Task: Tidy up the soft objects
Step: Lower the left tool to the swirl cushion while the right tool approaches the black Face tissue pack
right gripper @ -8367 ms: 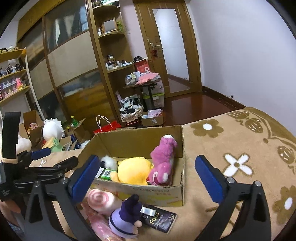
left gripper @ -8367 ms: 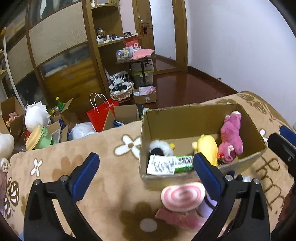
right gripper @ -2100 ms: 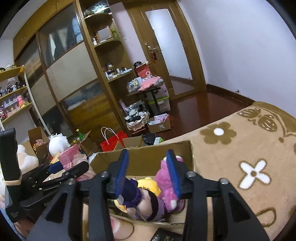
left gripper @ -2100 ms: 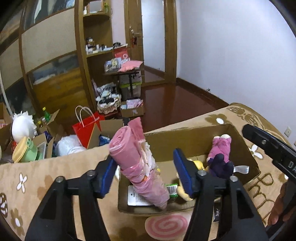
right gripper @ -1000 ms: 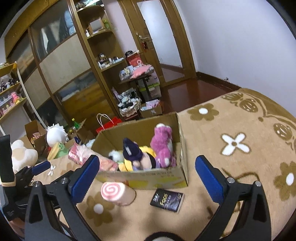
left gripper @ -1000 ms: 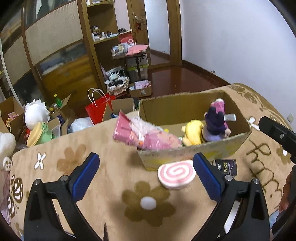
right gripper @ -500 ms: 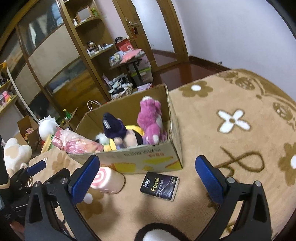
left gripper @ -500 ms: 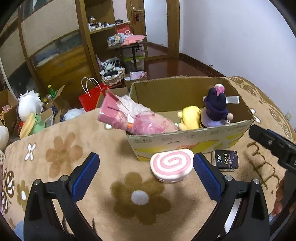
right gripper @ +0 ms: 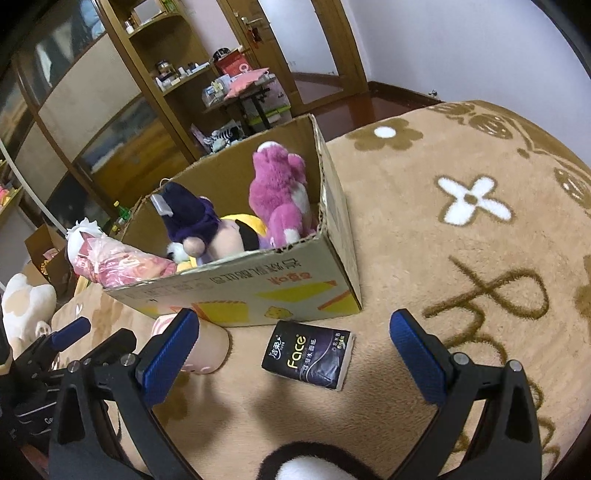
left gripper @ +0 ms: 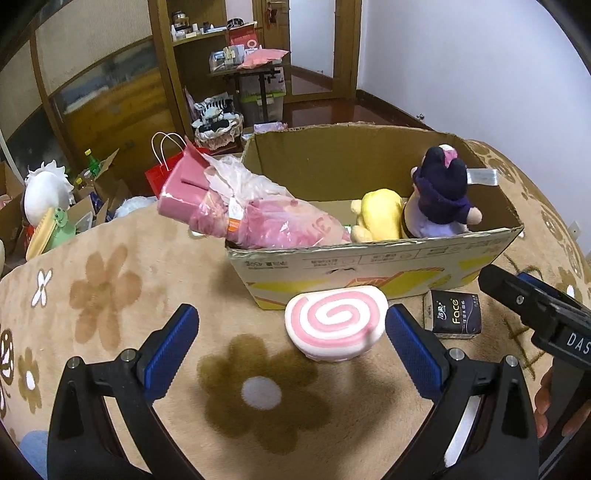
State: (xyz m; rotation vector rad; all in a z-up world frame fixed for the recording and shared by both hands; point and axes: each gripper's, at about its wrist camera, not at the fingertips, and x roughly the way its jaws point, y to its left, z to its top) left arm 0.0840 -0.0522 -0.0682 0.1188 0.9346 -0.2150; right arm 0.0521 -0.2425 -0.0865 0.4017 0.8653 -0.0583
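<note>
Lying ahead of left gripper (left gripper: 290, 334): swirl cushion (left gripper: 336, 323)

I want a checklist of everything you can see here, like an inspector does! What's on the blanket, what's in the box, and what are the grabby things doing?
Surface: tan blanket with flower prints.
Job's things: cardboard box holds a pink bear, purple doll, yellow plush and a pink wrapped bundle sticking out over the box's left edge. A swirl cushion lies on the blanket in front of the box.
Clutter: tissue pack beside the cushion.
Grippers: left gripper open, facing the cushion; right gripper open, facing the tissue pack.
Cables: nothing seen.
Surroundings: wooden shelves, red bag, boxes on the floor.
</note>
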